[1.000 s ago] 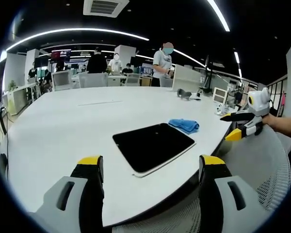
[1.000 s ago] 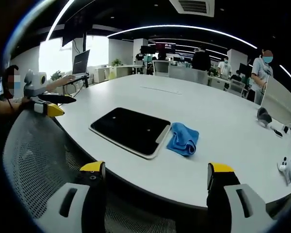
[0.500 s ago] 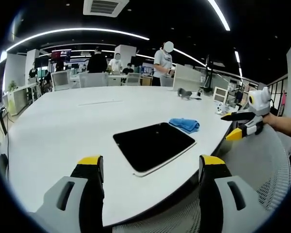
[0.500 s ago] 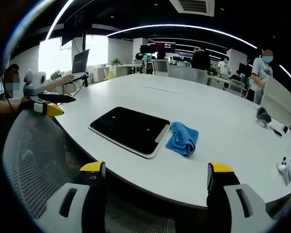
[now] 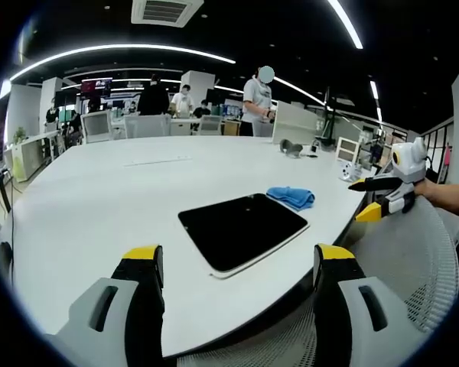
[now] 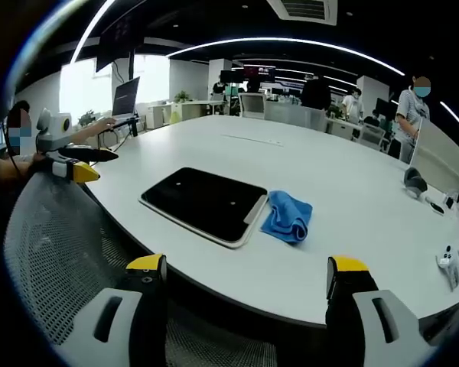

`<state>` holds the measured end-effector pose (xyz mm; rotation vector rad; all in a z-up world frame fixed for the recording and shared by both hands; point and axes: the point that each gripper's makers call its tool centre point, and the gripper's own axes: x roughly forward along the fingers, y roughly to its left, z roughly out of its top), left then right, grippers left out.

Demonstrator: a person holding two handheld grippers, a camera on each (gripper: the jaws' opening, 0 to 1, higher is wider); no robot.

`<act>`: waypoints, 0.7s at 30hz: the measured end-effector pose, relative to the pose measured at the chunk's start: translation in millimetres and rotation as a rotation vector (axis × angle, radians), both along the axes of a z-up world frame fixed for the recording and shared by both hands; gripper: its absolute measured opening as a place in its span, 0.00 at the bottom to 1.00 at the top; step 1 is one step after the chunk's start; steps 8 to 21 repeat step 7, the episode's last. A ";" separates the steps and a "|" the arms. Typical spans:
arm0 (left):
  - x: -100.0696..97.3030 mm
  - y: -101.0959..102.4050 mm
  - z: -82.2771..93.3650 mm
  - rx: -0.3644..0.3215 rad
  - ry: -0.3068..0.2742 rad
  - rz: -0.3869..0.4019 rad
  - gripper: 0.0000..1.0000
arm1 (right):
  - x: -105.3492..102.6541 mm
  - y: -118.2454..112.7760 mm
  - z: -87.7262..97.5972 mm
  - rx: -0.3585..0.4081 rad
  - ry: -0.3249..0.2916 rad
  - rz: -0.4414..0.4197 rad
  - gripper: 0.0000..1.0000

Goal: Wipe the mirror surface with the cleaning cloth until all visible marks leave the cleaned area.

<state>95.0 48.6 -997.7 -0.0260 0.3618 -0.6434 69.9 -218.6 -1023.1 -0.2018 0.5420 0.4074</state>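
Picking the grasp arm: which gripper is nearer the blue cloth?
Right, probably. The right gripper hovers off the table edge on the blue cloth's side; the left gripper sits beyond the mirror's far side.

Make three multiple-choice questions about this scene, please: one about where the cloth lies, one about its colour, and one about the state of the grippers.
1. Where does the cleaning cloth lie?
A. On top of the mirror
B. On the table beside the mirror
C. On the mesh chair

2. What colour is the cloth?
A. Blue
B. White
C. Red

3. What are the left gripper and the right gripper holding?
A. The cloth
B. The mirror
C. Nothing; both are open

Answers:
1 B, it lies bunched against one short edge of the mirror on the white table.
2 A, it is plainly blue in both views.
3 C, each gripper's jaws stand apart with nothing between them.
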 end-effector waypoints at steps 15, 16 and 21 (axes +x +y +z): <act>0.0 0.1 -0.9 0.006 0.005 0.000 0.78 | 0.5 -0.5 -0.5 0.001 0.000 0.000 0.84; 0.0 0.1 -0.9 0.006 0.005 0.000 0.78 | 0.5 -0.5 -0.5 0.001 0.000 0.000 0.84; 0.0 0.1 -0.9 0.006 0.005 0.000 0.78 | 0.5 -0.5 -0.5 0.001 0.000 0.000 0.84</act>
